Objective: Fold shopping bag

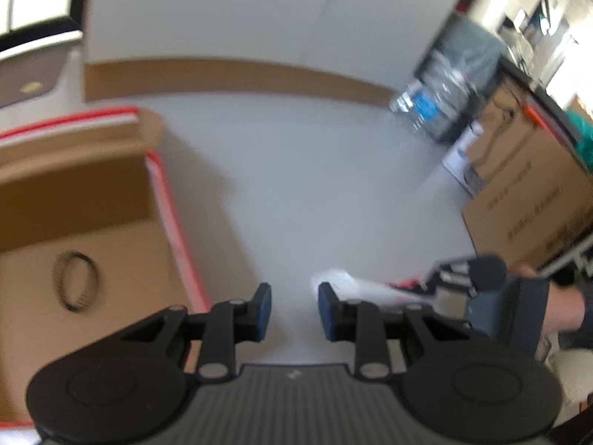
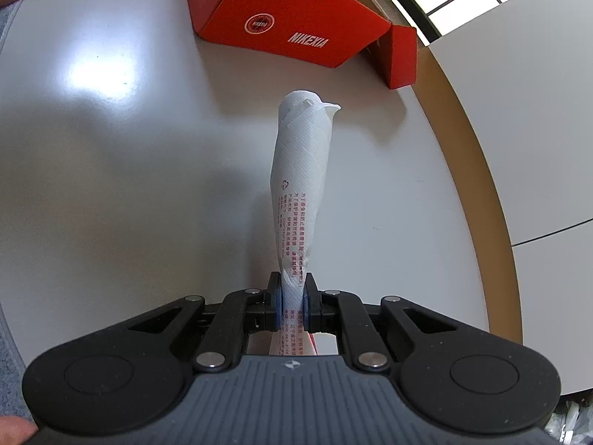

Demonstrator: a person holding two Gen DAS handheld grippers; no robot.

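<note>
Right gripper [image 2: 292,306] pinching rolled white shopping bag [image 2: 302,185] (red print), bag lying out over grey table [image 2: 111,148]. Left gripper [image 1: 293,311] hovering, jaws parted, gripping nothing, near cardboard box [image 1: 92,222].

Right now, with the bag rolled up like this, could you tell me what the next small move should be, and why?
Probably lower the right gripper and lay the shopping bag flat on the white table. Its pads are shut on one end of the bag, which is rolled into a narrow strip that juts out above the table, while the left gripper is open and holds nothing.
</note>
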